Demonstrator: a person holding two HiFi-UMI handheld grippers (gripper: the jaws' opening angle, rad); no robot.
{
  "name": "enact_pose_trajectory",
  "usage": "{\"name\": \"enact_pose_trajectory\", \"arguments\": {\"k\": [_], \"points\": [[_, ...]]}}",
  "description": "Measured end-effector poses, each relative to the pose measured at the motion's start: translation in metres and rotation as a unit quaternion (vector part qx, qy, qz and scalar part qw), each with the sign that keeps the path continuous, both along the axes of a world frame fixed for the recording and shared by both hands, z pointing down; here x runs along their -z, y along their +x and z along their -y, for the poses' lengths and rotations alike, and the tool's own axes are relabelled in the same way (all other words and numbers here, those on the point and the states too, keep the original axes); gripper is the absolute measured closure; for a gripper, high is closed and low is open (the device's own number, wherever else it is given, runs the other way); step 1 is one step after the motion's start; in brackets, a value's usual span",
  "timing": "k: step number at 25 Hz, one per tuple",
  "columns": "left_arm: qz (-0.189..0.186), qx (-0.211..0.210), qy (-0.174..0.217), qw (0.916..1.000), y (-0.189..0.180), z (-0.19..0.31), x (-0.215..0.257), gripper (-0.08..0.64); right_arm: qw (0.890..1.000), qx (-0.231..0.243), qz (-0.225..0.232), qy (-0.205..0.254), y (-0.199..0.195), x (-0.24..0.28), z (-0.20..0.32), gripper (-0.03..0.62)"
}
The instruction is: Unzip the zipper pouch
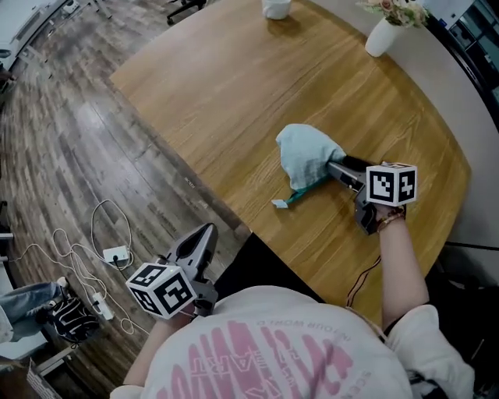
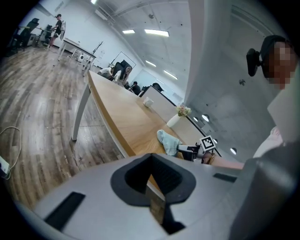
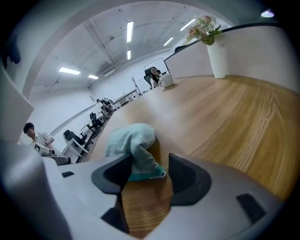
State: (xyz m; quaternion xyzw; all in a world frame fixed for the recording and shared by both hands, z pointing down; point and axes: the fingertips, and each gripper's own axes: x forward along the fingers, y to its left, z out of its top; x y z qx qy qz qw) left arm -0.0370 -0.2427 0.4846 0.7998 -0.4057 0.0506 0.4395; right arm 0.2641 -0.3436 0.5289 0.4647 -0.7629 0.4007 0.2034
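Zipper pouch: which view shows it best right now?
Head view: the whole zipper pouch lies in sight on the table. Right gripper view: close, near end partly behind the jaws. Left gripper view: small, distant.

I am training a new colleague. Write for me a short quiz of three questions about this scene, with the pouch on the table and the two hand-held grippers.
1. True or false: the left hand-held gripper holds the pouch.
2. What lies between the open jaws of the right hand-held gripper? A) a spoon B) one end of the pouch C) a bottle
3. Fill in: the white vase on the table holds ____.

Key
1. False: it is shut and empty, away from the pouch.
2. B
3. flowers
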Motion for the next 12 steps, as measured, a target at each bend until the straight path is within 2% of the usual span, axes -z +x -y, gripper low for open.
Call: {"name": "enact_pose_trajectory", "arguments": {"k": [3,8,12], "points": [[-0.003,0.013,-0.003,0.9999,-0.015,-0.003,-0.004,0.560,1.000,0.009,0.010,-0.013,-0.016,-0.003,0.002,0.403],[-0.007,0.029,0.002,0.9996,-0.026,-0.003,-0.004,0.560,0.996,0.016,0.073,-0.048,-0.052,0.000,-0.011,0.478],[-0.007,0.036,0.007,0.9993,-0.028,-0.002,-0.003,0.560,0.991,-0.008,0.118,-0.059,-0.086,0.004,-0.023,0.555]]}}
